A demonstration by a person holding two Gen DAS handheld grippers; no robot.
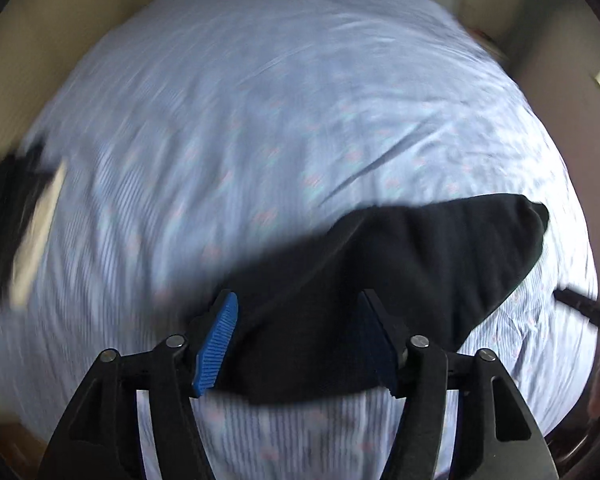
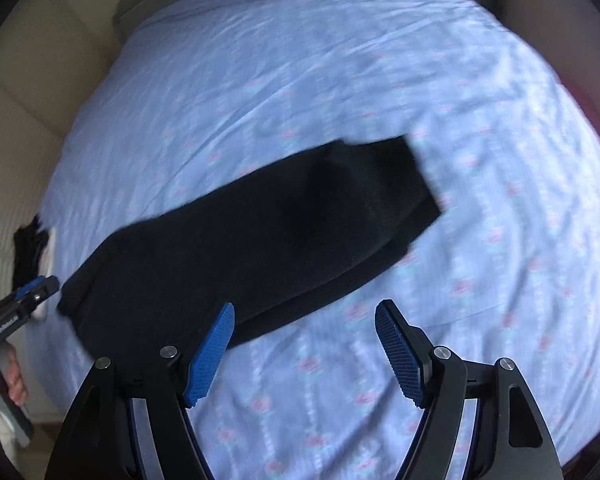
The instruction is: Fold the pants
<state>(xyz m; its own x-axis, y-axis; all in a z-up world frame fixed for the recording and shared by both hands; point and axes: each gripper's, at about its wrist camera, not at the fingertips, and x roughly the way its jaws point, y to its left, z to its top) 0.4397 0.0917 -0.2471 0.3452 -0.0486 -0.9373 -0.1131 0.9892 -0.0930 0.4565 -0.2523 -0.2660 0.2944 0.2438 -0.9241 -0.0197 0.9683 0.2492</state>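
The black pants (image 2: pixel 260 232) lie as a long folded strip across the light blue bed sheet (image 2: pixel 340 80). In the left wrist view the pants (image 1: pixel 400 272) run from under my left gripper (image 1: pixel 298 300) off to the right. Its jaws stand apart, with the dark cloth seen between them and neither blue pad pressing on it. In the right wrist view the left gripper (image 2: pixel 40 286) shows small at the left edge, beside the pants' left end. My right gripper (image 2: pixel 306 308) is open over the sheet, its left finger (image 2: pixel 212 344) over the pants' near edge and nothing between the pads.
The bed fills both views, with beige floor or wall around it. A dark object with a white part (image 1: pixel 24 216) lies at the bed's left edge, also in the right wrist view (image 2: pixel 32 248). A person's hand (image 2: pixel 12 376) holds the left gripper's handle.
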